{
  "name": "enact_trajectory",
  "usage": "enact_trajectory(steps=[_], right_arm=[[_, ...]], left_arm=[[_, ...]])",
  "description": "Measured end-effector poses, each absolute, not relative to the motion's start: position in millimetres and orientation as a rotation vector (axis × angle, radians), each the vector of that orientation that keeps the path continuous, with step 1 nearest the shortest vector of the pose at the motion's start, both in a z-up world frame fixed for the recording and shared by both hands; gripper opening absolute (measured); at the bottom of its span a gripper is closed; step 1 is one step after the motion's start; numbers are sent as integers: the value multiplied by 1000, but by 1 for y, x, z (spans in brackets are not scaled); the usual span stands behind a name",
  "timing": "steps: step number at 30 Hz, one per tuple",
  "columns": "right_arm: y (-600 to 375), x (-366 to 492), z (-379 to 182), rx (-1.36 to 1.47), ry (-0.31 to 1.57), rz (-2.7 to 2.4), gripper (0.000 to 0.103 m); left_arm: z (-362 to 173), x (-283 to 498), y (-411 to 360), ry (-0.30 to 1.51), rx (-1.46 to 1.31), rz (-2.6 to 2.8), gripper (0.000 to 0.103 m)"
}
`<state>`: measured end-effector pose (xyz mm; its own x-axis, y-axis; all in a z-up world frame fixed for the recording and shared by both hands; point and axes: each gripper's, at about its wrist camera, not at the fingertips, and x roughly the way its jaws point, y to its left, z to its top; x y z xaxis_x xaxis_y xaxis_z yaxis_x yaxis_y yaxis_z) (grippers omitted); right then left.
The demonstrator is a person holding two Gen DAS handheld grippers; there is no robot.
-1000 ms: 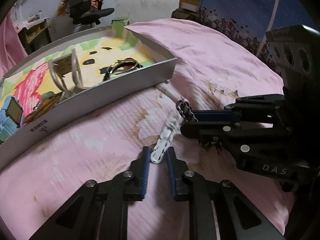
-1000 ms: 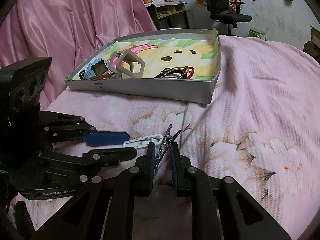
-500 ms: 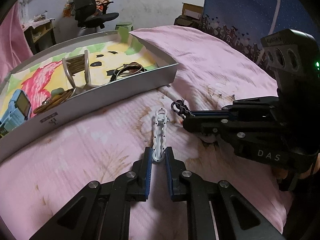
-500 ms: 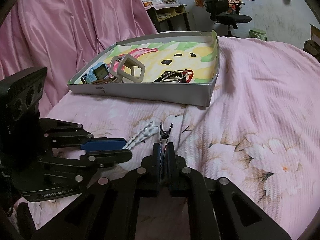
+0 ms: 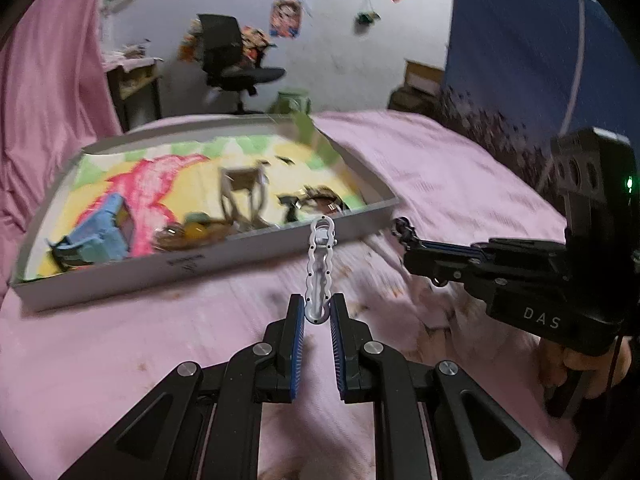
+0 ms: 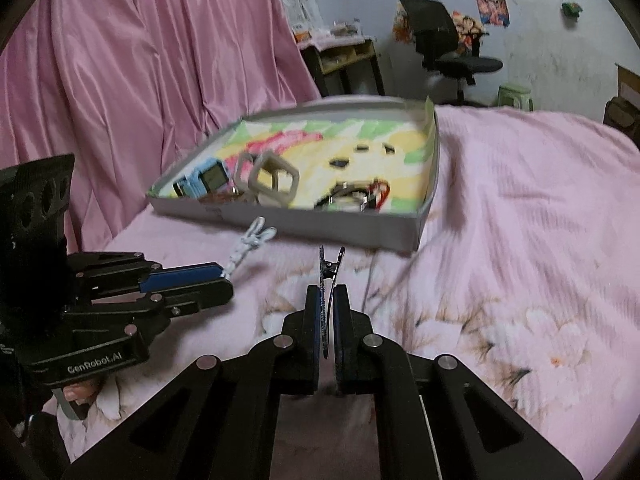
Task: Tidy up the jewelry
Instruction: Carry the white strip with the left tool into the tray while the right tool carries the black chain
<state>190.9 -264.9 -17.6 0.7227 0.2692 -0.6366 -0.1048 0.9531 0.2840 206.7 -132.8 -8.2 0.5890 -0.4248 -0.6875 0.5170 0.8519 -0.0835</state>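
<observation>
Several pieces already lie in the box, while the left gripper pinches a white clip and the right gripper clamps what seems a dark clip, both near it, not yet inside.

Bed: covered by a pink bedspread with a faded flower print, stained brown in the near part. Directly on it, one item: a shallow grey cardboard box, open-topped, lying flat. In the left wrist view it sits at about 10 o'clock from the frame centre; in the right wrist view at about 12 o'clock. Its near wall faces the cameras, with a small printed label. The spread around the box is bare cloth, wrinkled toward 3 o'clock in the right wrist view.
</observation>
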Motion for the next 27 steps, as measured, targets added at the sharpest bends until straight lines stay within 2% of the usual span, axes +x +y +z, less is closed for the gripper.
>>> enact_trajectory(steps=[15, 27], right_arm=[[-262, 231, 18, 215, 576, 198, 6], [-262, 270, 8, 233, 578, 174, 6]], left_arm=[[16, 243, -99, 669, 12, -371, 13], [-6, 304, -84, 819, -45, -217, 13]])
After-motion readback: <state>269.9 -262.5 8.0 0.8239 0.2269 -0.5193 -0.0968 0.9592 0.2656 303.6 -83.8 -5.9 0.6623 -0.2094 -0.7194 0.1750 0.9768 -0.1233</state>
